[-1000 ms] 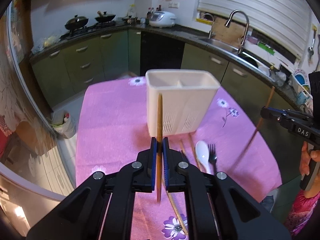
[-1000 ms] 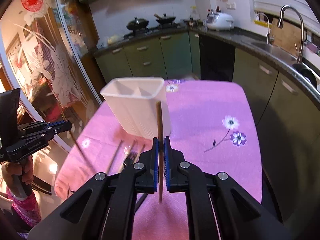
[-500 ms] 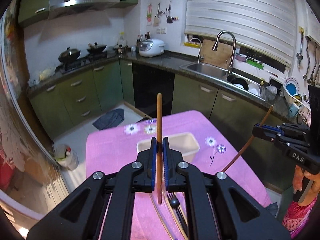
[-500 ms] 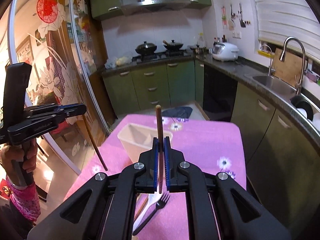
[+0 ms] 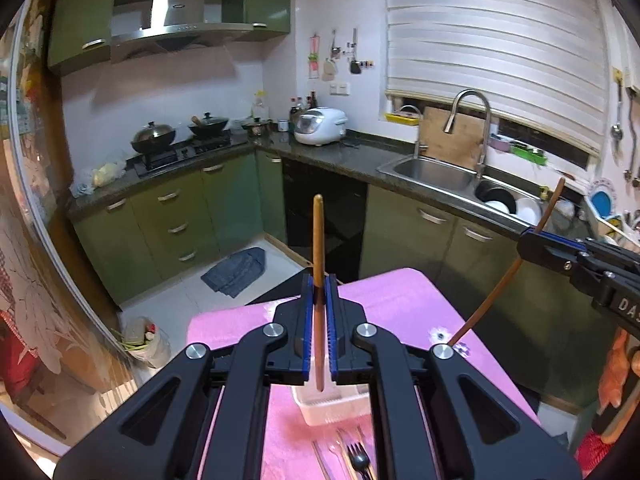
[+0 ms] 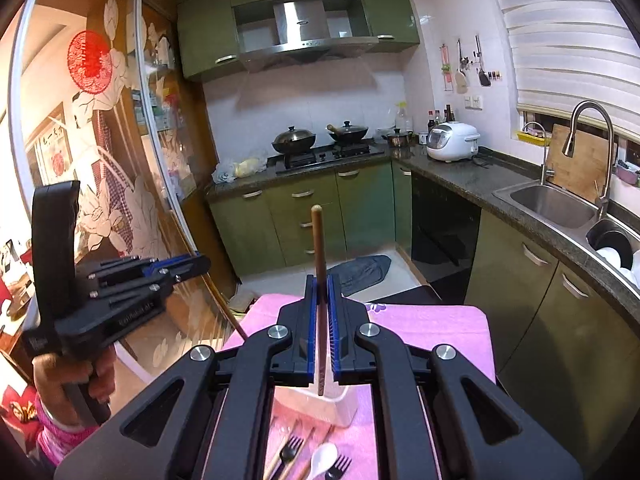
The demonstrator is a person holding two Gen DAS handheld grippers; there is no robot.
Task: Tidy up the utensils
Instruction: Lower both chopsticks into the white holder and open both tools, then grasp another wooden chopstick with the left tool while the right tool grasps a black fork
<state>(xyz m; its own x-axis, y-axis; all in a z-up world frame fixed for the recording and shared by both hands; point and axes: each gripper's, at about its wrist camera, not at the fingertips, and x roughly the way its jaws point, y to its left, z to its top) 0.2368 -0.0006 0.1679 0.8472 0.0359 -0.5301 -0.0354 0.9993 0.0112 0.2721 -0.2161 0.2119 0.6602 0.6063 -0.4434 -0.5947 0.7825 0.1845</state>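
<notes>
My left gripper (image 5: 319,285) is shut on a brown wooden chopstick (image 5: 317,236), held upright above the white utensil holder (image 5: 334,407). My right gripper (image 6: 321,286) is shut on another wooden chopstick (image 6: 319,240), also upright above the holder (image 6: 320,400). The right gripper also shows in the left wrist view (image 5: 528,240) with its chopstick (image 5: 500,288) slanting down. The left gripper shows in the right wrist view (image 6: 200,262). A black fork (image 5: 358,458) lies on the pink tablecloth (image 5: 392,300) in front of the holder. Two black forks (image 6: 290,446) and a white spoon (image 6: 322,458) lie there too.
The table stands in a kitchen with green cabinets (image 5: 180,220), a stove with pots (image 5: 180,136), a rice cooker (image 5: 320,126) and a sink (image 5: 436,172) on the counter behind. A cloth (image 5: 236,270) and a bag (image 5: 144,338) lie on the floor.
Both grippers have risen and tilted up with their chopsticks. The holder has dropped from the middle of each view to below the fingers.
</notes>
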